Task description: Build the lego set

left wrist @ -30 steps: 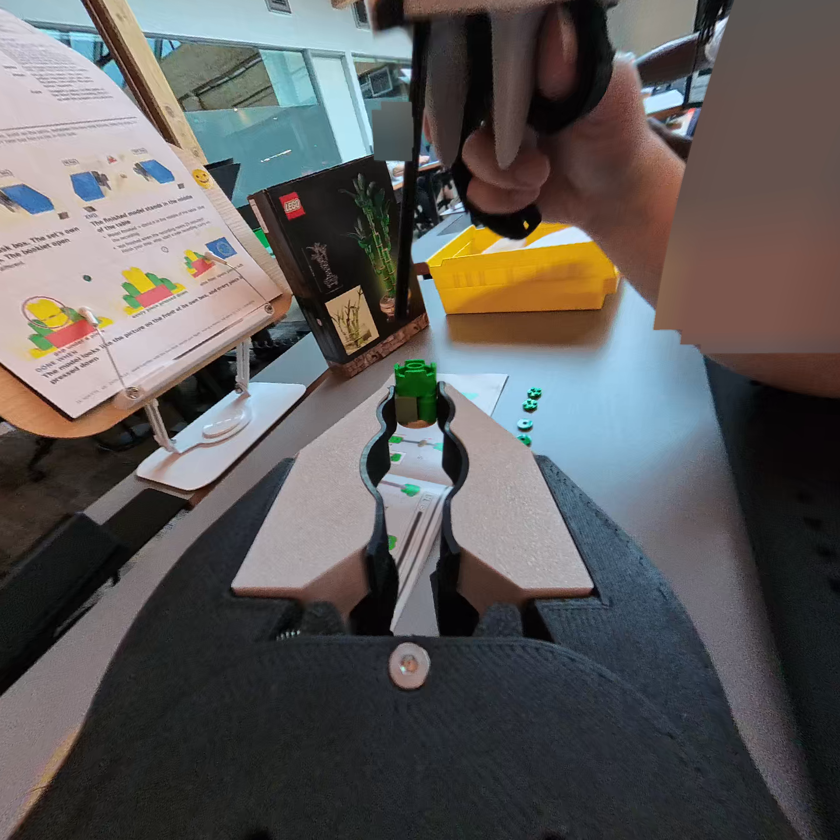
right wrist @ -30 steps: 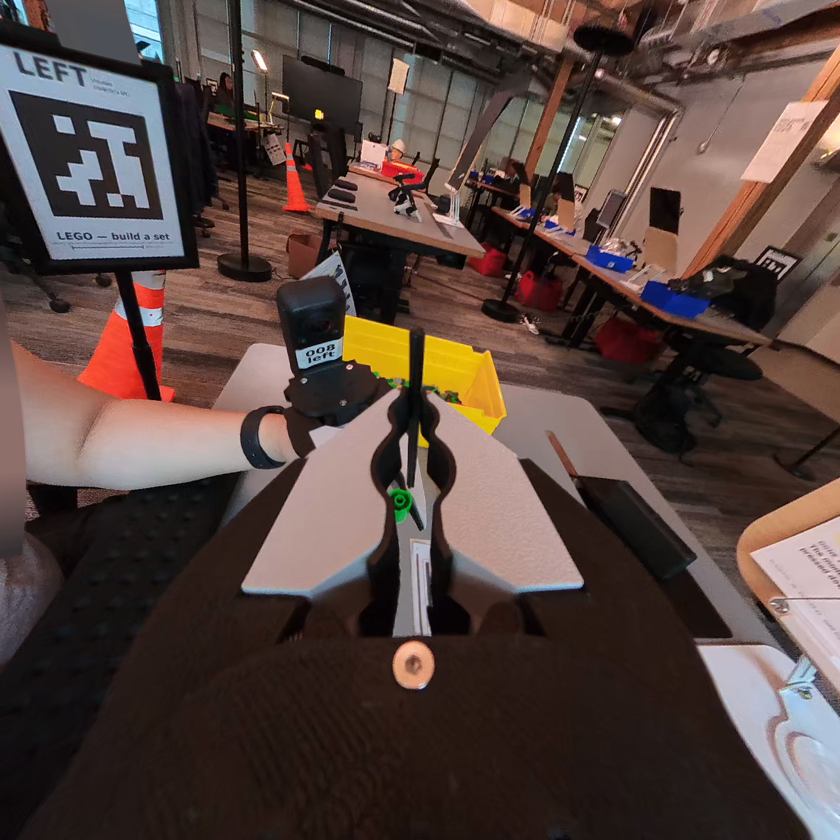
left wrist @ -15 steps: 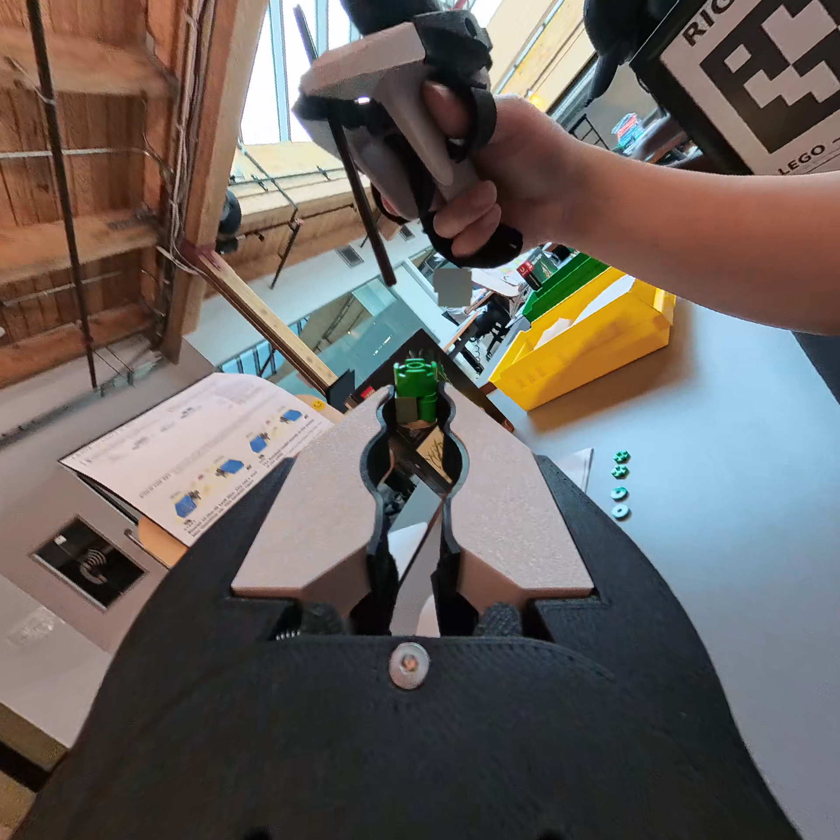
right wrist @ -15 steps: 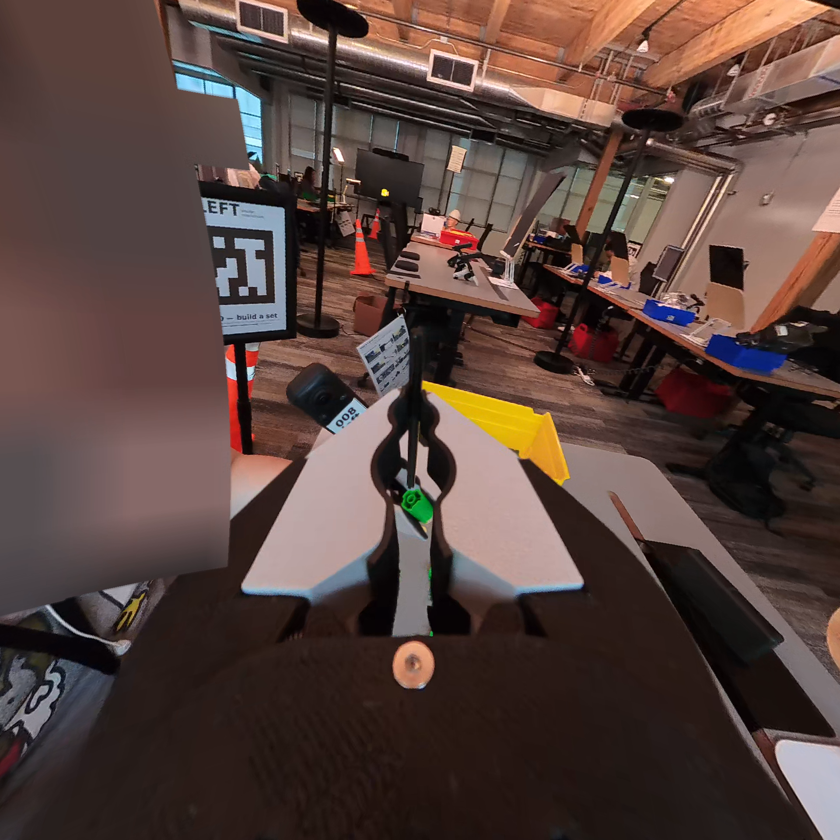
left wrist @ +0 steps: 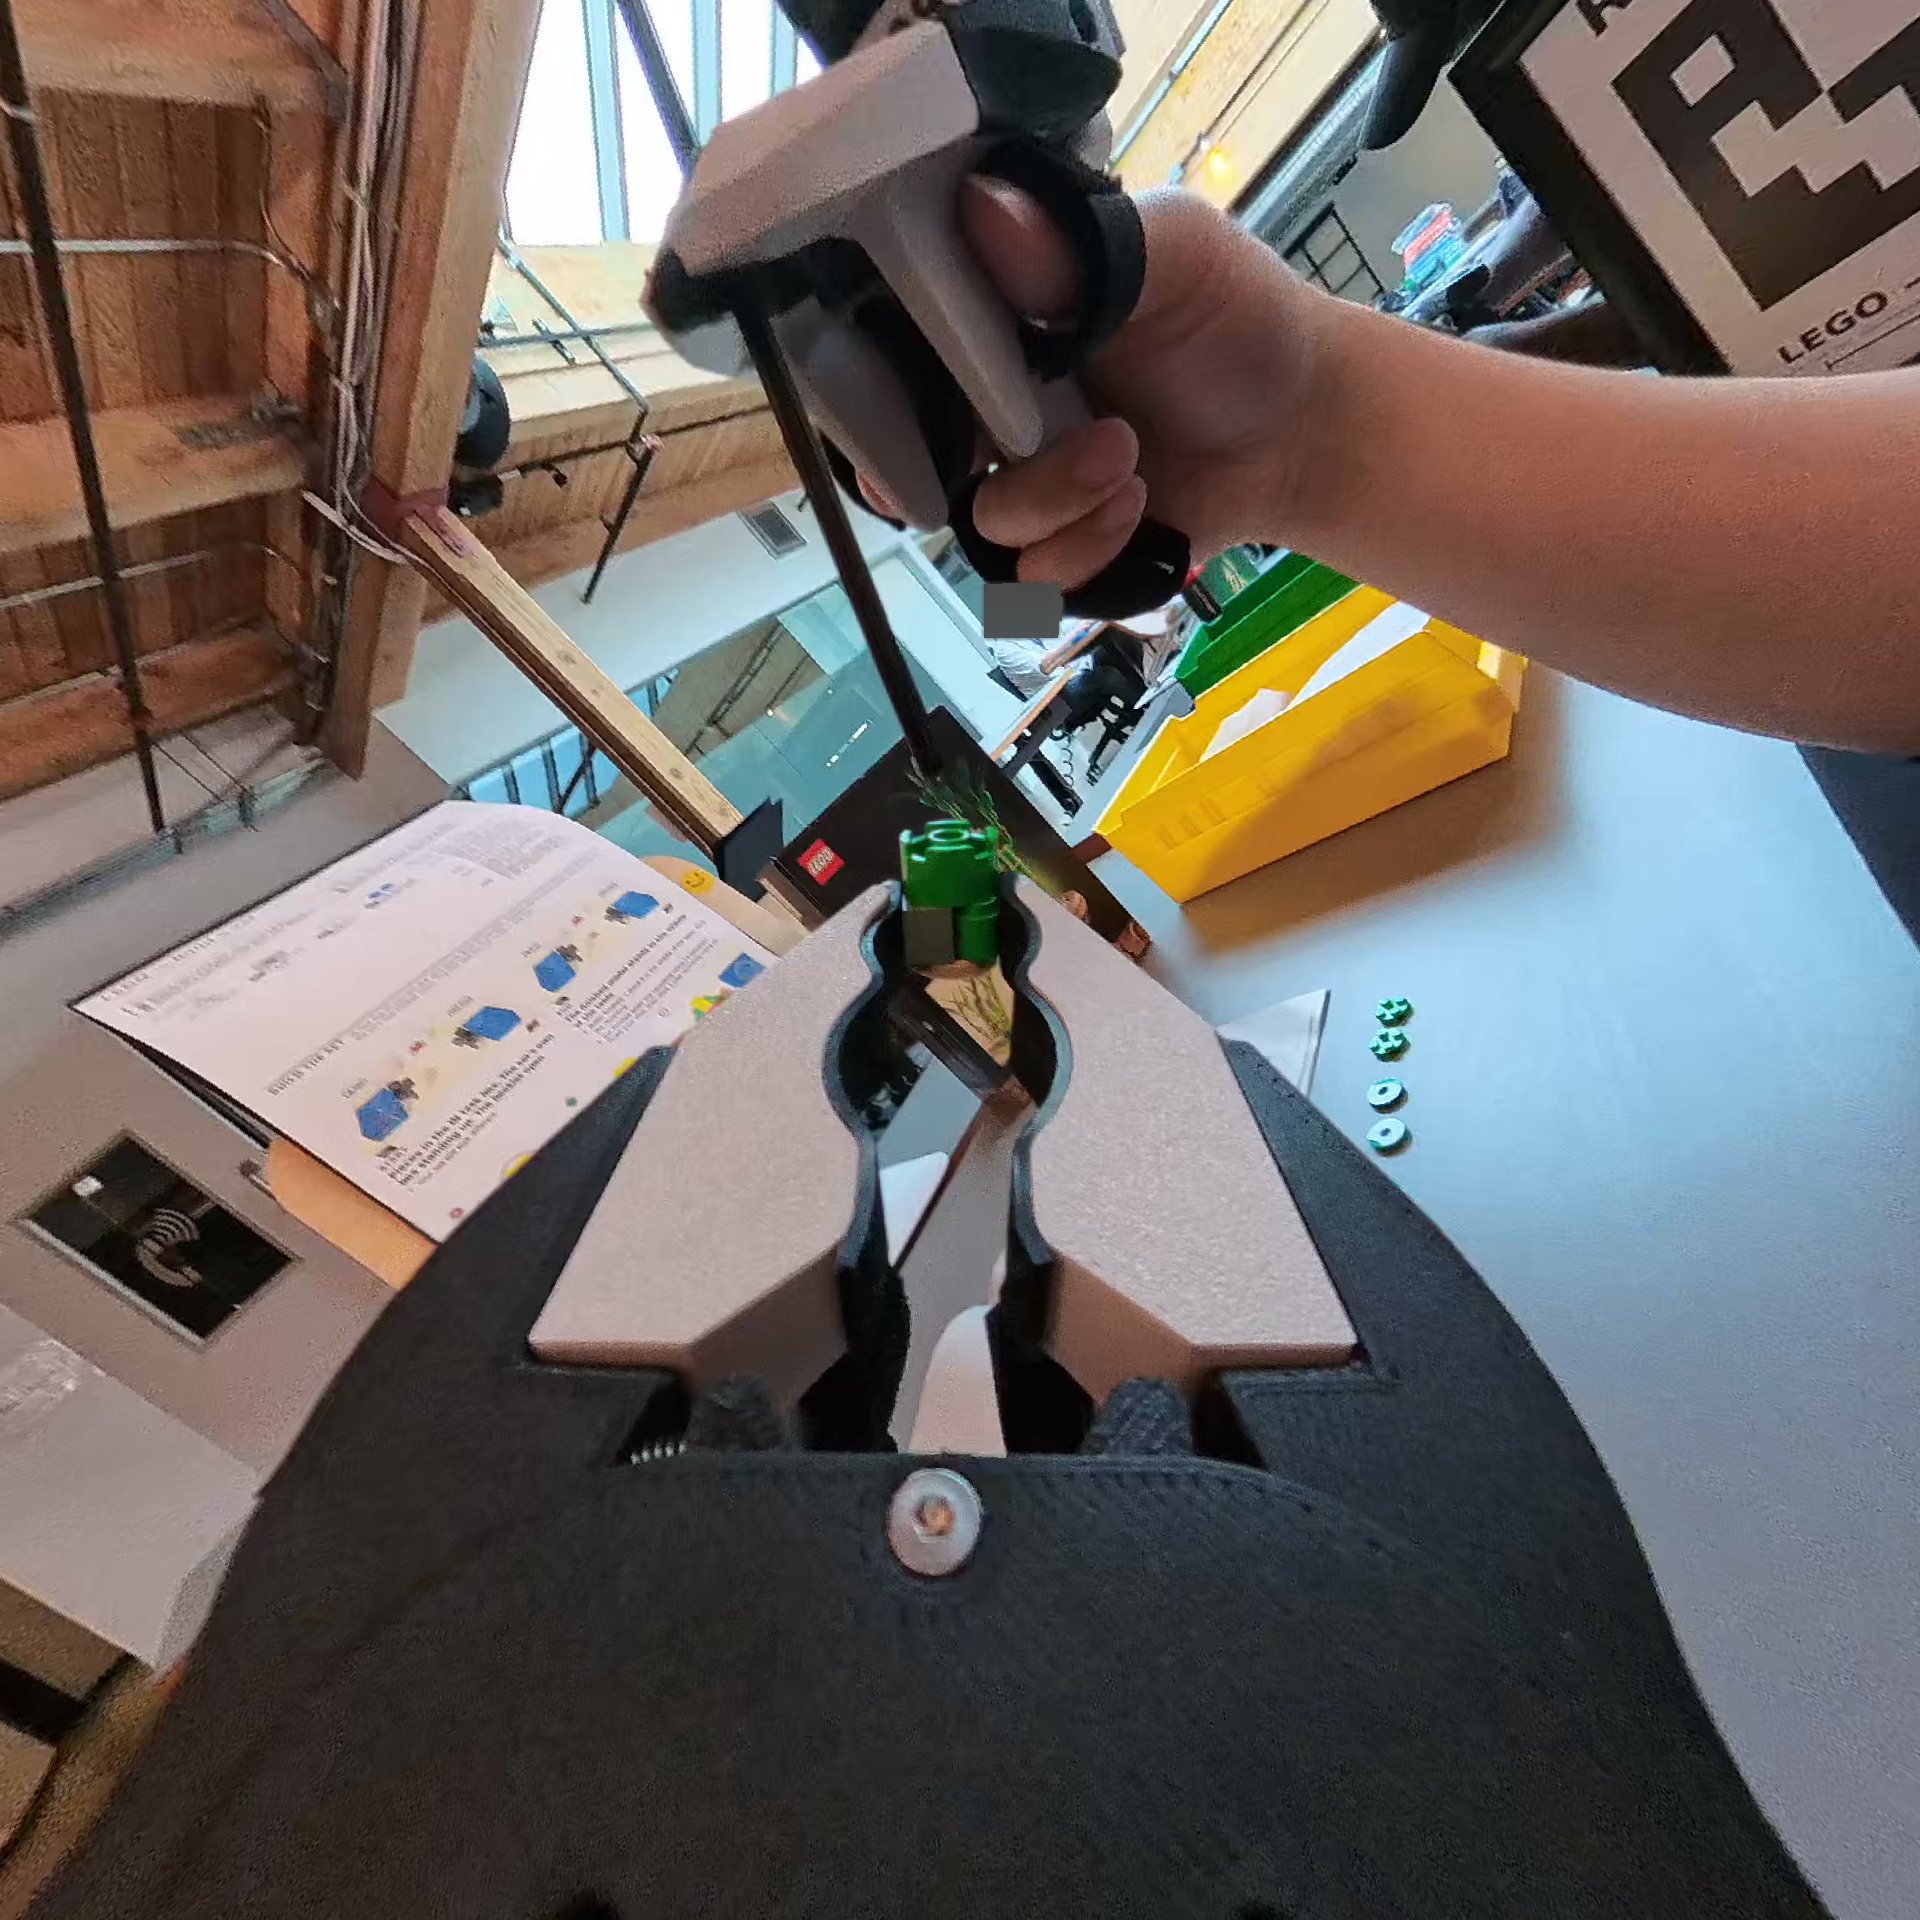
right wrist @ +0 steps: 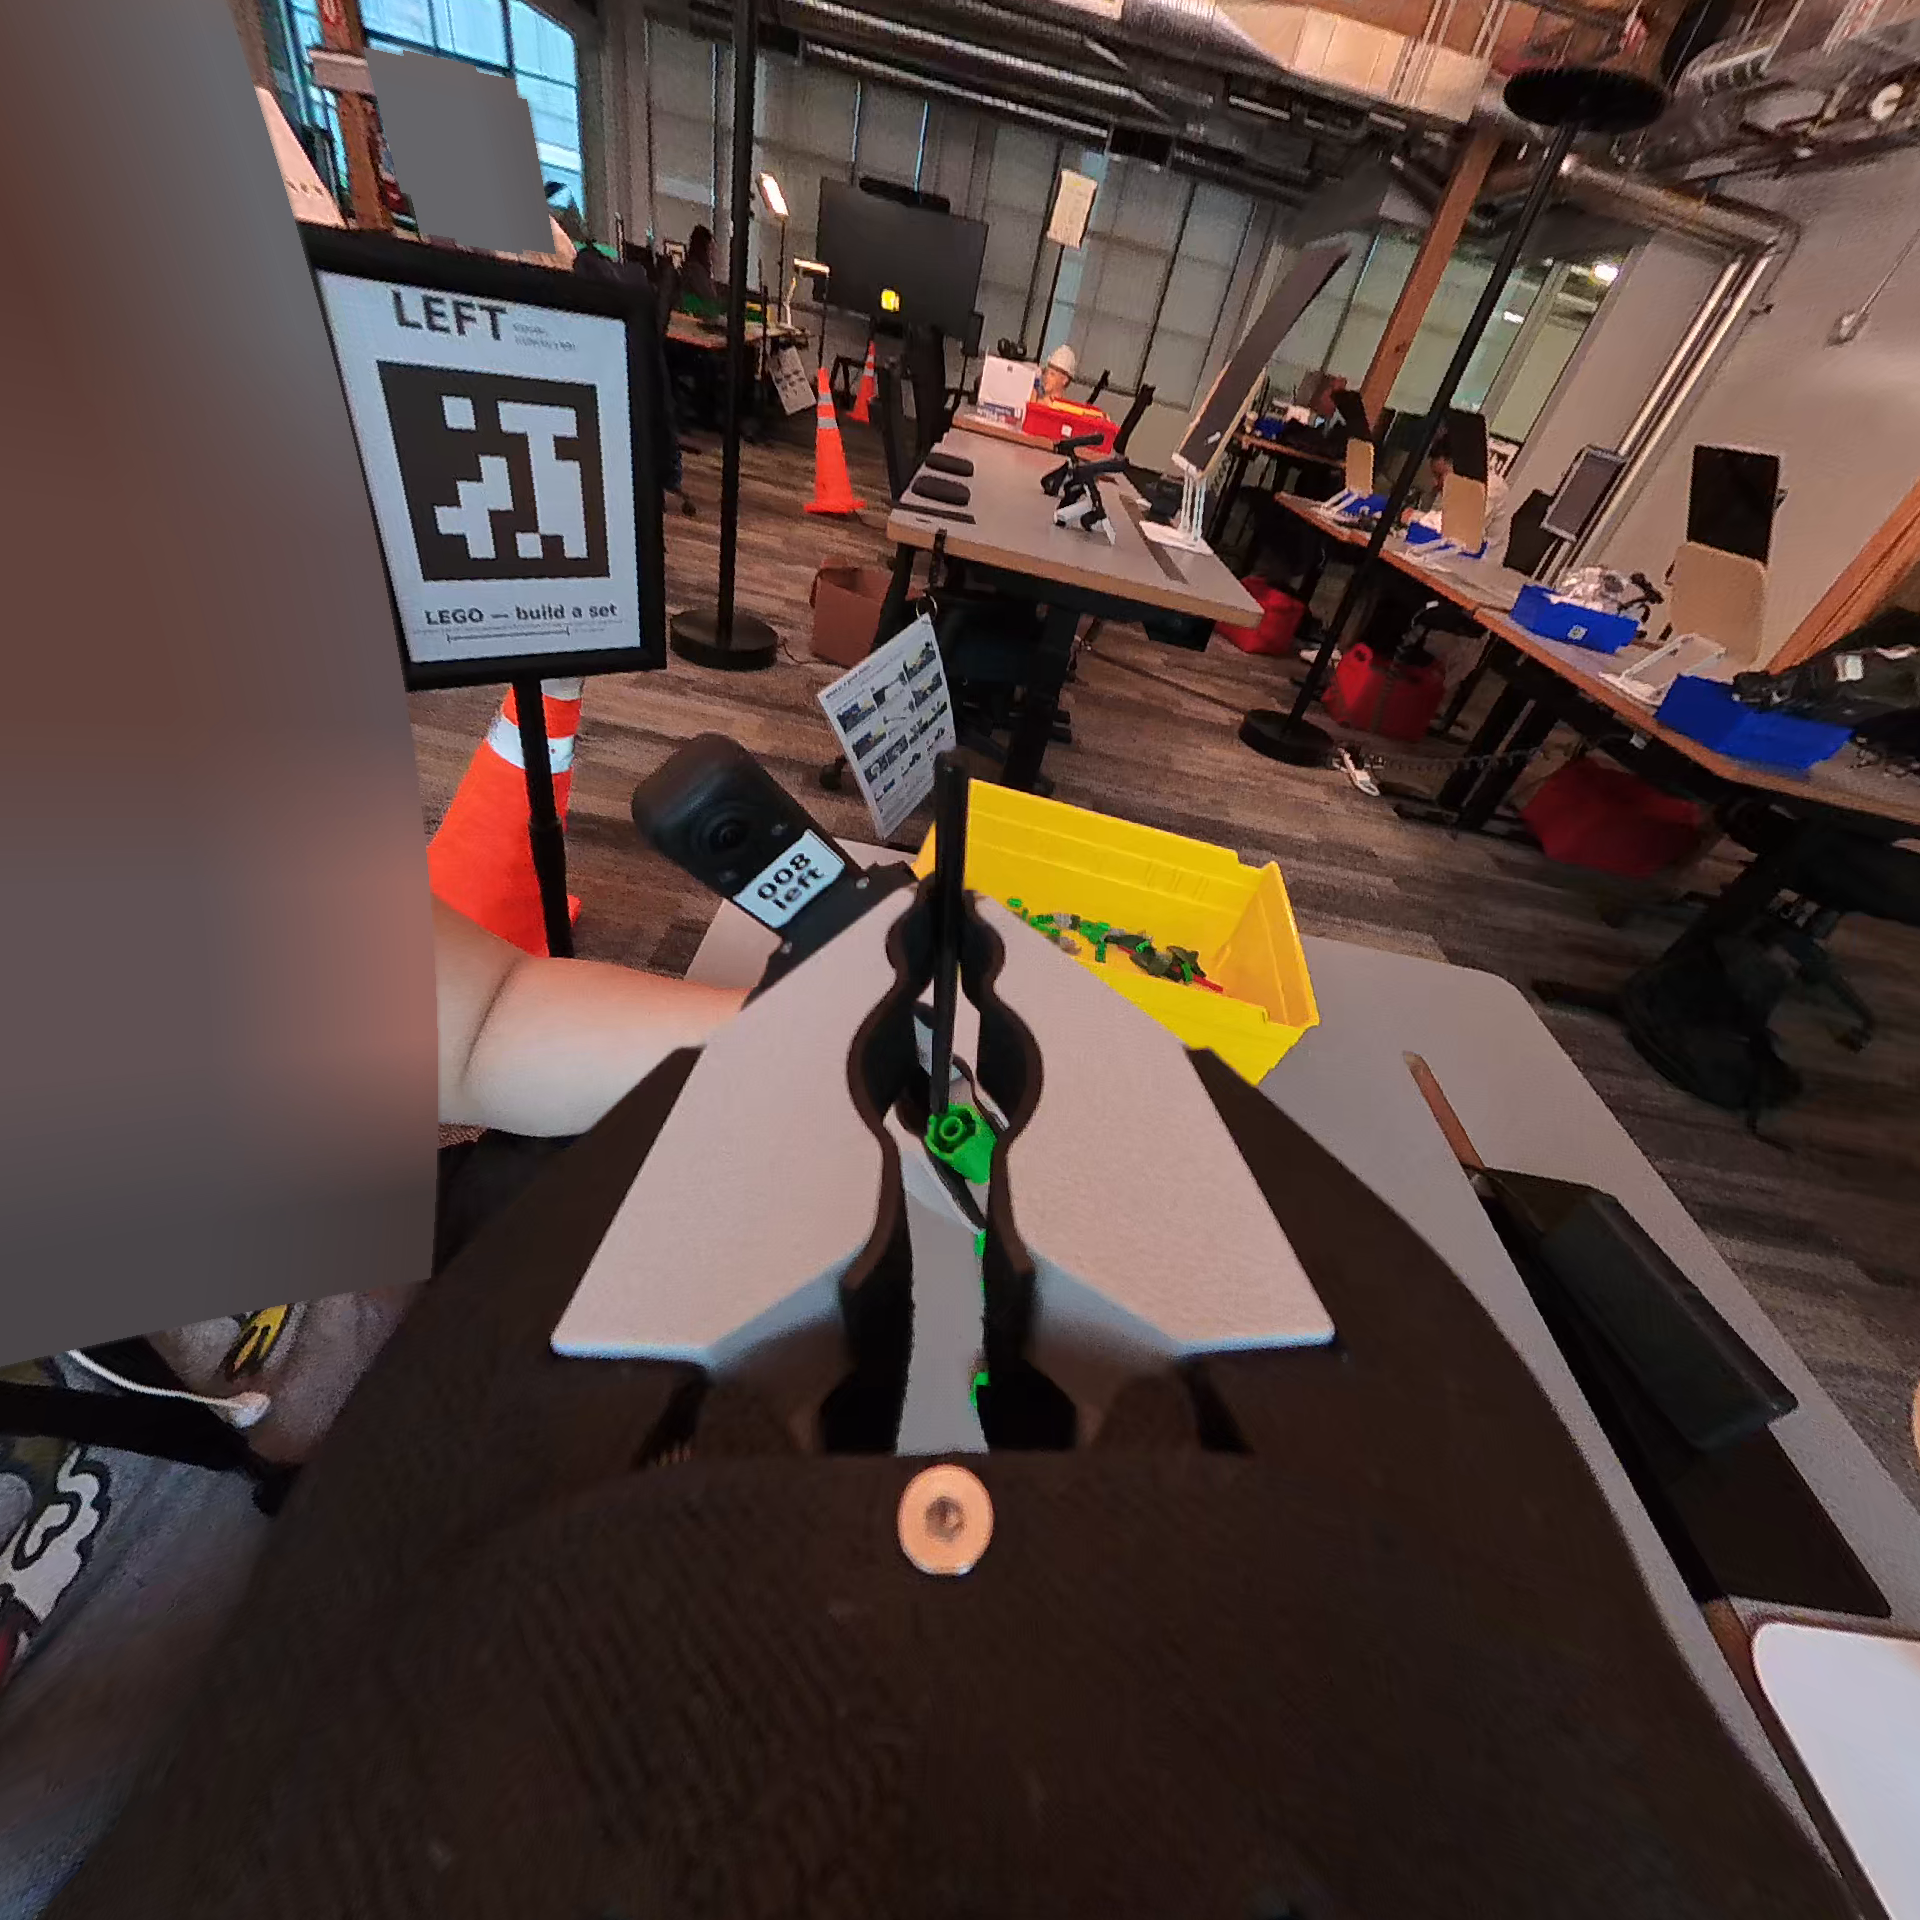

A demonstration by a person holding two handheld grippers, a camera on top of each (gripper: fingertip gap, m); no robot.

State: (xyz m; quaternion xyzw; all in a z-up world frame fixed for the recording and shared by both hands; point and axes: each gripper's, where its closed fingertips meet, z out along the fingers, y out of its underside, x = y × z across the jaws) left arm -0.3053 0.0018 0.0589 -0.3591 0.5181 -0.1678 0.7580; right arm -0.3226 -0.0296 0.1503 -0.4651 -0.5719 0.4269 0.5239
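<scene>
Left gripper (left wrist: 948,914) clamps green piece (left wrist: 943,868); right gripper (right wrist: 948,914) pinches black rod (right wrist: 945,935) (upright).

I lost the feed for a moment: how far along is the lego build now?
Early stage. Done: a short green stack is assembled and clamped in the left gripper. In hand: the right gripper holds a thin black rod, its lower end at the stack's top hole but not visibly seated. Left: four small green pieces wait on the table, and more parts lie in the yellow bin.
</scene>
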